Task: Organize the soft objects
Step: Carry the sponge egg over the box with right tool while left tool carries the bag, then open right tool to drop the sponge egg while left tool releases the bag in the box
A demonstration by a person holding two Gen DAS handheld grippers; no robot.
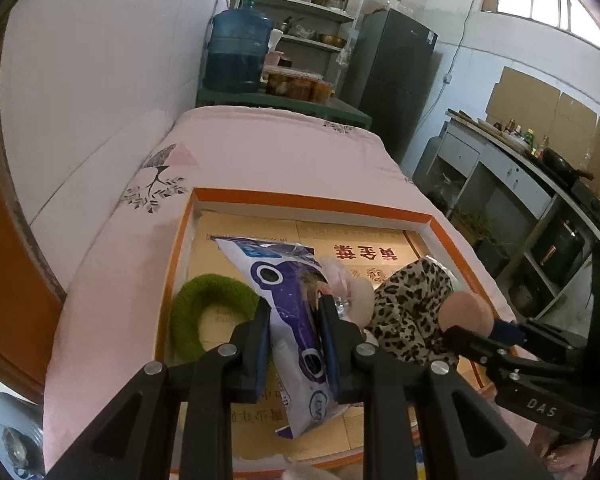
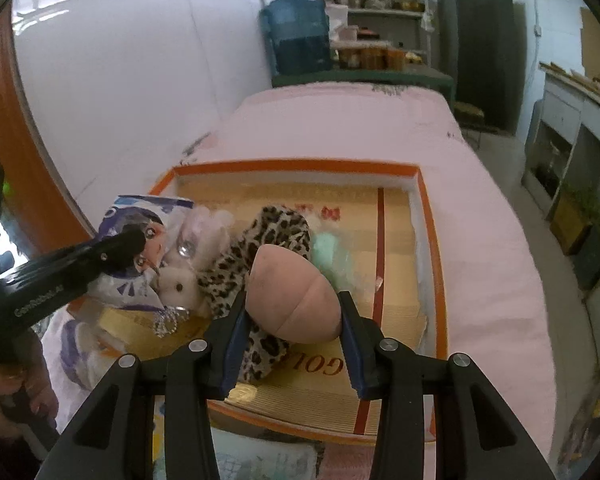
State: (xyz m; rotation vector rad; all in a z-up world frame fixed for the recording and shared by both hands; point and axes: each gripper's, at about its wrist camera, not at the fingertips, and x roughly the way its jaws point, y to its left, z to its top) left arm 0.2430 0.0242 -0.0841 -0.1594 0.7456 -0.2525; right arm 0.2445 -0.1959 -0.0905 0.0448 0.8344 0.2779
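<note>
progress: green ring, leopard cloth, probably a plush bunny in tray | left gripper clamps tissue pack | right gripper clamps pink sponge | both unplaced

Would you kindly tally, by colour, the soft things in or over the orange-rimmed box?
Green: 1, ring
White and purple: 1, packet, in the left gripper
Leopard print: 1, cloth
Pink: 1, sponge, in the right gripper
White: 1, plush toy
Mint: 1, item
Total: 6
</note>
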